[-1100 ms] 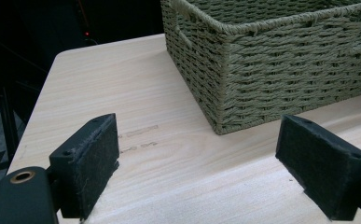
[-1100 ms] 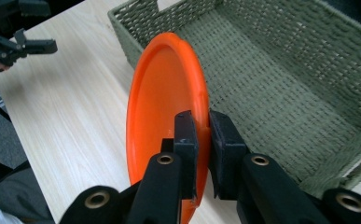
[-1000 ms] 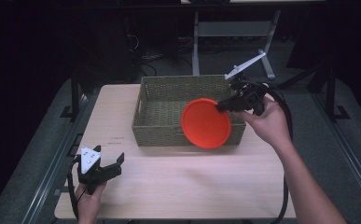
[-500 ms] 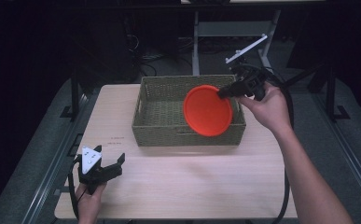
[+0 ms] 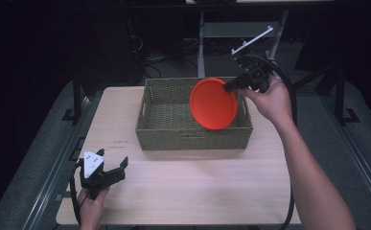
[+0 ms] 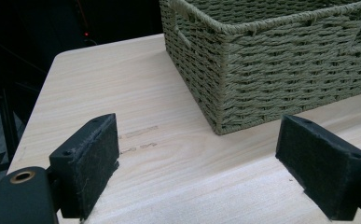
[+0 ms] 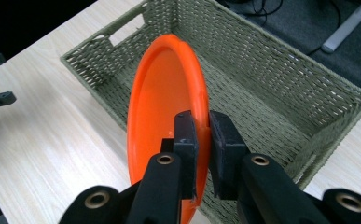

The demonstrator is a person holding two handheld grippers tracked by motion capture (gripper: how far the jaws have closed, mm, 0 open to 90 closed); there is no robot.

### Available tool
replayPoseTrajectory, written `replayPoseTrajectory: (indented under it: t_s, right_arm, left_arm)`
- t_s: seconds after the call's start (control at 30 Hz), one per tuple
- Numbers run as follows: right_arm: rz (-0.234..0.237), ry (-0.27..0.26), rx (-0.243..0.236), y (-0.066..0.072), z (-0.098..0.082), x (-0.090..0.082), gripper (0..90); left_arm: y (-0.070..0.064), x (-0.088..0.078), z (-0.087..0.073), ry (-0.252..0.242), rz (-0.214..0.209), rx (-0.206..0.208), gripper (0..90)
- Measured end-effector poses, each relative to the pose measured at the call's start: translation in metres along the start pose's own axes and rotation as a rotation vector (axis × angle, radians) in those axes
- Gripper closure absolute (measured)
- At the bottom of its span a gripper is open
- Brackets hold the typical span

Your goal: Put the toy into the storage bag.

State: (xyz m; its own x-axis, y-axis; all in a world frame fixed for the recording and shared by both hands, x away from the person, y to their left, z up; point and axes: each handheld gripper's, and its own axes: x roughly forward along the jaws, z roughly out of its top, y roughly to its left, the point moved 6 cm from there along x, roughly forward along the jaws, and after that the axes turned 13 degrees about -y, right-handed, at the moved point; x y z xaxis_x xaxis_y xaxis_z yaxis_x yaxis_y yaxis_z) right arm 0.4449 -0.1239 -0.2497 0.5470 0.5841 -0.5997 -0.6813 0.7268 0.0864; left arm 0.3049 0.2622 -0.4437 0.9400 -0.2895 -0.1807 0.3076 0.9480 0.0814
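An orange plate hangs on edge over the right half of the woven green basket. My right gripper is shut on its upper right rim. In the right gripper view the two black pads clamp the orange plate at its rim, right gripper, with the basket below and behind. My left gripper rests at the table's front left corner, open and holding nothing. In the left gripper view its pads stand wide apart, left gripper, facing the basket corner.
The light wooden table has bare room in front of the basket and to its left. A metal stand and cables sit on the dark floor behind the table. A black cable loops from the right gripper.
The right gripper has carried the orange plate up and toward the back, from in front of the basket's near right wall to over its inside. The left gripper has stayed put.
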Motion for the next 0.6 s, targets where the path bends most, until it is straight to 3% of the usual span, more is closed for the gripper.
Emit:
replayPoseTrajectory:
  t_s: [0.37,0.6]
  right_arm:
    - [-0.028,0.002,0.045,-0.018,-0.003,0.004,81.8]
    - [-0.044,0.023,0.080,-0.027,-0.005,0.017,81.8]
  left_arm:
    - [0.001,0.001,-0.001,0.001,0.002,-0.008,12.8]
    - [0.001,0.001,-0.001,-0.003,0.003,-0.003,12.8]
